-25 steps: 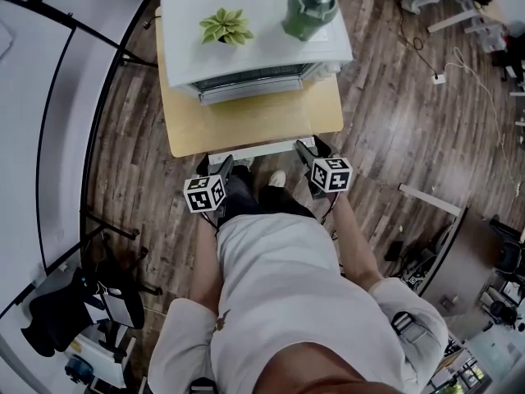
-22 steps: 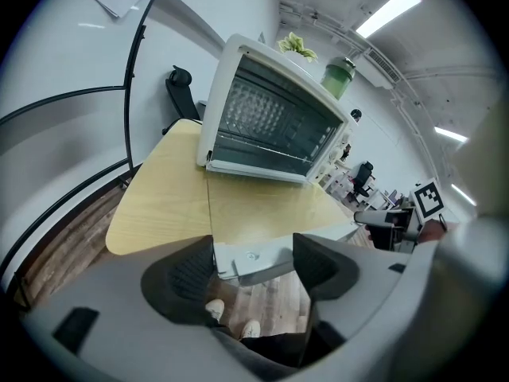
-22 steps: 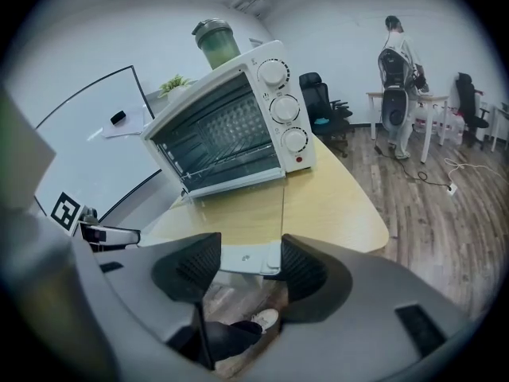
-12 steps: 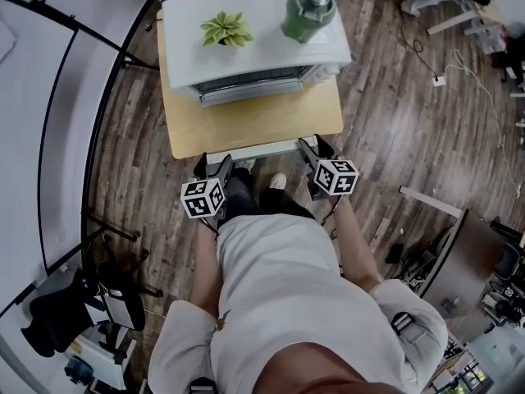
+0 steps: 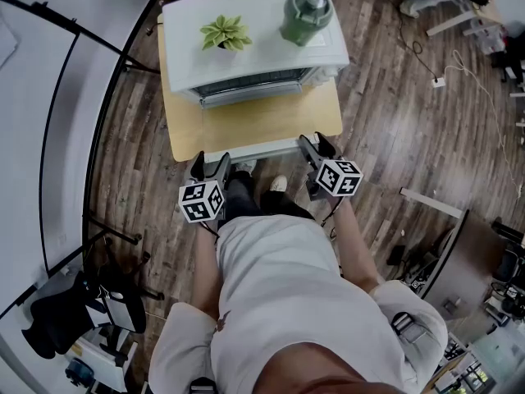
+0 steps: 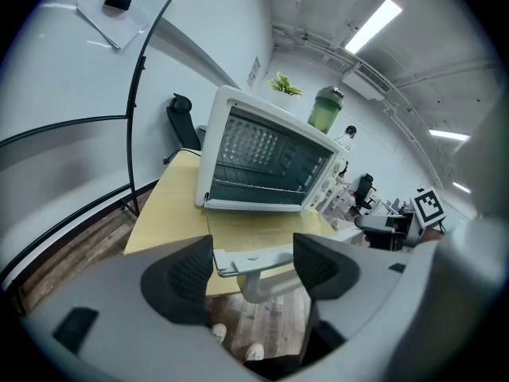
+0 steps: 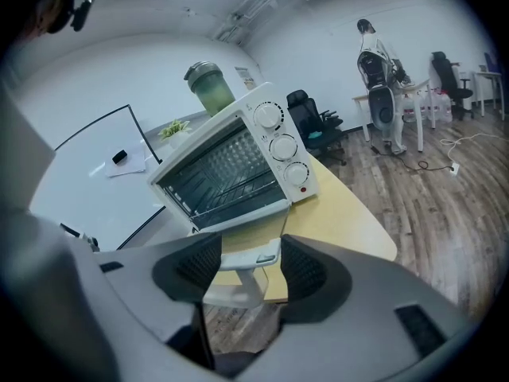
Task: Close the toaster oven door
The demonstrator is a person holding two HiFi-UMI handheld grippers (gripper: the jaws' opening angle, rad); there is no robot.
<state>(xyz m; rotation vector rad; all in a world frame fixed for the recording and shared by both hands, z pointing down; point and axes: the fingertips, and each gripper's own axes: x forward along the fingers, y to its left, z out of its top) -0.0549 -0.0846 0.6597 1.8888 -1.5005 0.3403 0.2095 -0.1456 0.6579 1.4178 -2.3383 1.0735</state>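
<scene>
The white toaster oven (image 5: 254,48) stands at the back of a small wooden table (image 5: 167,105). Its glass door (image 5: 254,121) lies open and flat toward me, with the white handle (image 5: 254,148) out at the table's front edge. My left gripper (image 5: 210,165) is open, just short of the handle's left end. My right gripper (image 5: 314,144) is open too, near the handle's right end. In the left gripper view the handle (image 6: 254,261) shows between the spread jaws, untouched. In the right gripper view the handle (image 7: 250,255) likewise lies beyond the open jaws, with the oven (image 7: 231,165) behind it.
A potted plant (image 5: 223,31) and a green jar (image 5: 308,11) stand on top of the oven. A whiteboard on a black frame (image 5: 49,113) stands to the left. Office chairs, a cable and a plug (image 5: 439,78) lie on the wood floor to the right.
Both grippers have drifted slightly back toward my body, the left one a little lower in the head view. The oven door has not moved.
</scene>
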